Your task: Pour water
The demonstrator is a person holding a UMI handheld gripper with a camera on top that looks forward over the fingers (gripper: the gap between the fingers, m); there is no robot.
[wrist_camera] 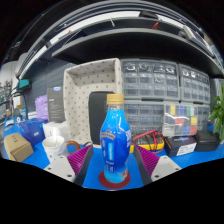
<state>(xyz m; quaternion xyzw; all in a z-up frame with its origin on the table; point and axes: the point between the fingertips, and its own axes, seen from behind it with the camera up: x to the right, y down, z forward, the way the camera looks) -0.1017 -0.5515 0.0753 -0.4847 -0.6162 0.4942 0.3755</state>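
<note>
A blue plastic bottle with a yellow cap and a printed label stands upright on a round red coaster on the blue tabletop. It sits between the two fingers of my gripper. The magenta pads flank the bottle's lower half, and a narrow strip of table shows at each side, so the fingers are open around it. A white cup stands on the table to the left, beyond the left finger.
Left of the cup are a blue tub and a brown object. Behind the bottle stand a white pegboard box and grey drawer cabinets. To the right are a red wire basket, a black box and a plant.
</note>
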